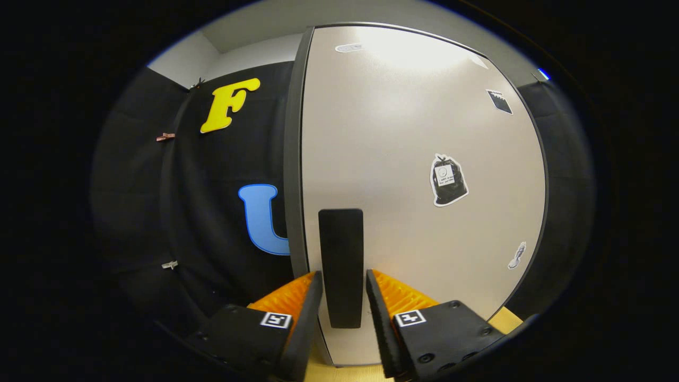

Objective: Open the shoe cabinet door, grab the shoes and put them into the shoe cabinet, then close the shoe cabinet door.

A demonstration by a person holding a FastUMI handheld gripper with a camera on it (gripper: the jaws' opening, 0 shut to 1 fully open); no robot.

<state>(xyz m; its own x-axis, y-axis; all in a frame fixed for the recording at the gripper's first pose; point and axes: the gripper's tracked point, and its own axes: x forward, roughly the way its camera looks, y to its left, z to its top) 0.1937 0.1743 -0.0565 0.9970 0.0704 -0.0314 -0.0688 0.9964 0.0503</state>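
The shoe cabinet door [414,159] is a pale, flat panel with a dark edge strip [293,159] down its left side. It stands close in front of me. A black upright handle [341,239] sits near that left edge. My gripper [343,271] has the lower half of the handle between its two fingers, and both fingertips [316,281] lie tight against the handle's sides. The door looks flush or nearly so; I cannot tell whether it is ajar.
Stickers dot the door, one a black bag shape [449,180] to the right of the handle. The black booth cloth [212,212] hangs to the left of the cabinet. A light wooden surface [506,319] shows below the door.
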